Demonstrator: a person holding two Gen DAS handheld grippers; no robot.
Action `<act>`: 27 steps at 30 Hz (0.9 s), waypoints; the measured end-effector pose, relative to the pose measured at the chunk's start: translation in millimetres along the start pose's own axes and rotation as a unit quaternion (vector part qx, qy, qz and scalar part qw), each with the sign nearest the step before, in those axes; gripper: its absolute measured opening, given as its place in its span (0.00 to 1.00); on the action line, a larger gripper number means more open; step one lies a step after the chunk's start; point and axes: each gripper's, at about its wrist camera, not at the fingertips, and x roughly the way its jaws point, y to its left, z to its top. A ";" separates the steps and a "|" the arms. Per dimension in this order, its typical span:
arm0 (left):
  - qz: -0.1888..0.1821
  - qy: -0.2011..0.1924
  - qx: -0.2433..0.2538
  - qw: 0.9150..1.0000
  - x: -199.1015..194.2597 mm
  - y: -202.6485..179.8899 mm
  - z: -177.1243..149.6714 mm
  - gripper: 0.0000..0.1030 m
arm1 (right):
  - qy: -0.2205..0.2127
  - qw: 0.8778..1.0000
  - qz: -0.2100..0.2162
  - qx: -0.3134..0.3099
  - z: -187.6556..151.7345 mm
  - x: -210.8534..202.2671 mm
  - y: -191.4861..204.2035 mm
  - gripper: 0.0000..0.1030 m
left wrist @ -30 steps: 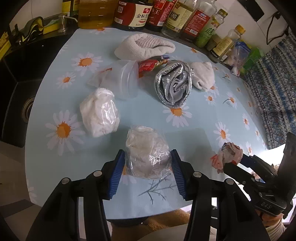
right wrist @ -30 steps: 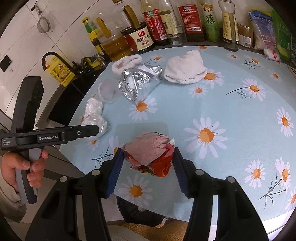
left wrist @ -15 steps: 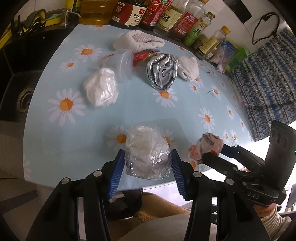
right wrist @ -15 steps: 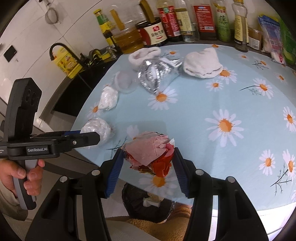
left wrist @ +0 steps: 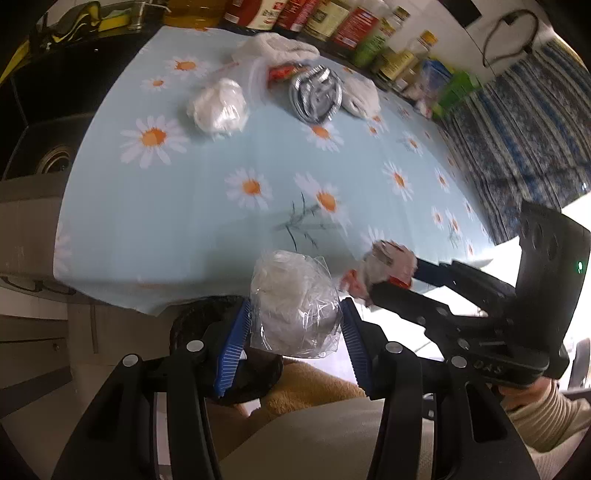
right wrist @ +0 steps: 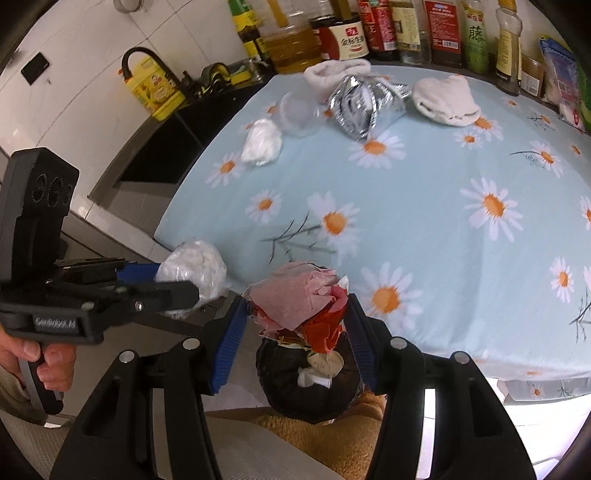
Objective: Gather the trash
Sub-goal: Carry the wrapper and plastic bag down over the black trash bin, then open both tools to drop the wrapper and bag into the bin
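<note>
My left gripper [left wrist: 293,326] is shut on a clear plastic bag of white waste [left wrist: 293,306] and holds it off the table's front edge; it also shows in the right wrist view [right wrist: 192,269]. My right gripper [right wrist: 297,332] is shut on a crumpled pink and red wrapper wad [right wrist: 301,302], also visible in the left wrist view [left wrist: 388,260]. A black trash bin [right wrist: 306,384] with some scraps inside sits right below the right gripper; its rim shows below the left gripper [left wrist: 207,314]. On the daisy tablecloth [right wrist: 424,229] lie a white bagged wad [right wrist: 260,144], a clear plastic cup [right wrist: 295,112] and a foil bag [right wrist: 360,101].
Two white cloths [right wrist: 445,99] [right wrist: 334,72] lie at the table's back. Sauce and oil bottles [right wrist: 402,29] line the far edge. A black sink counter [right wrist: 184,129] is at the left. A patterned curtain [left wrist: 524,147] hangs at the right. A tan cushion [left wrist: 314,391] lies below.
Both grippers have pulled back from the table with their loads and now hang past its front edge, over the black bin. The table looks farther away.
</note>
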 end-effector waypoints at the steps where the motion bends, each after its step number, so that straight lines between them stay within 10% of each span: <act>1: 0.000 0.002 0.002 1.000 -0.1 0.2 -3.4 0.47 | 0.002 1.000 -0.002 -0.002 -3.3 1.1 3.7 0.53; 27: 0.011 0.099 -0.009 0.995 45.6 42.4 -67.9 0.47 | 0.090 0.995 -0.021 0.035 -85.6 60.6 19.8 0.53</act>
